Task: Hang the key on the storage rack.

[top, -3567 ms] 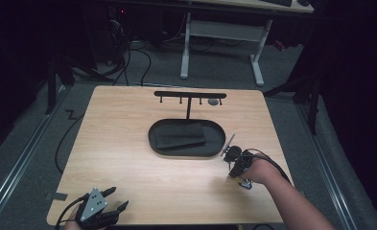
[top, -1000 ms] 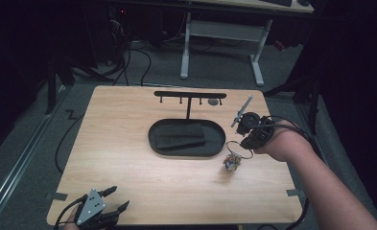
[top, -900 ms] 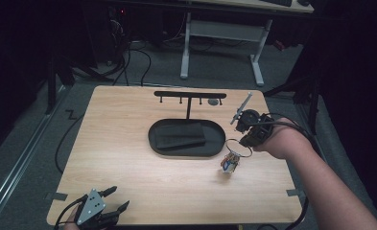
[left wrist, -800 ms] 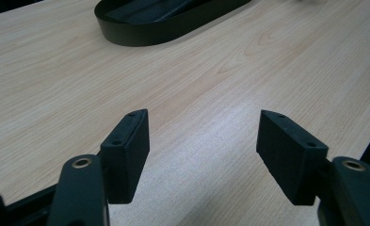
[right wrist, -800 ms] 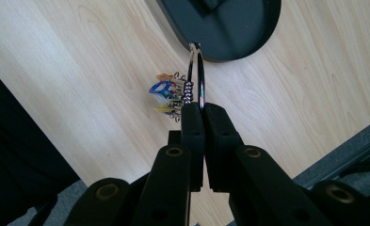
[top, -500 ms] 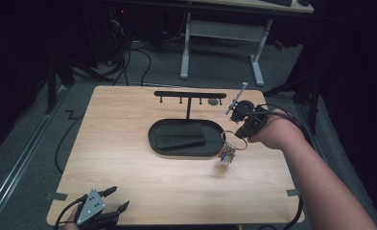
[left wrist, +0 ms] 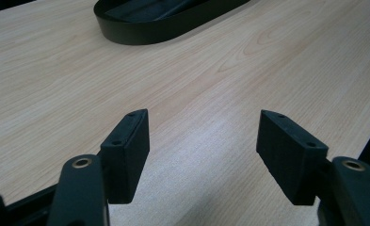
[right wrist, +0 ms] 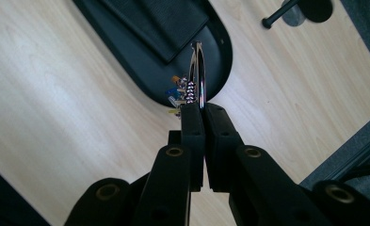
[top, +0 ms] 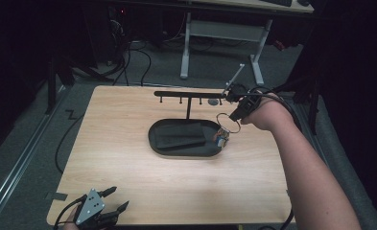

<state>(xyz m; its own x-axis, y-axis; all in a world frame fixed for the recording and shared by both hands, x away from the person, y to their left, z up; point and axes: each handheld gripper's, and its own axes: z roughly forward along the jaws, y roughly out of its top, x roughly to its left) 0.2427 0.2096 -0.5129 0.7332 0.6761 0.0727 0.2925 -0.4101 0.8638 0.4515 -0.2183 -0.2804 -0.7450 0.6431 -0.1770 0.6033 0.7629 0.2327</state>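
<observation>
While the left gripper (top: 110, 205) rests at the table's (top: 128, 167) 7 o'clock corner with jaws wide apart and empty, the right gripper (top: 234, 115) is raised toward 2 o'clock. Its jaws are pinched tight on a metal key ring (right wrist: 197, 70); small coloured charms (top: 220, 137) dangle below, over the 3 o'clock end of the black oval tray (top: 186, 149). Black peg rack (top: 188, 94) stands just behind the tray.

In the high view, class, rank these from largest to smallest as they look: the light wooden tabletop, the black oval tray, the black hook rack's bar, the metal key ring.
1. Light wooden tabletop
2. Black oval tray
3. Black hook rack's bar, thin and a little shorter than the tray
4. Metal key ring, held in the right gripper
</observation>
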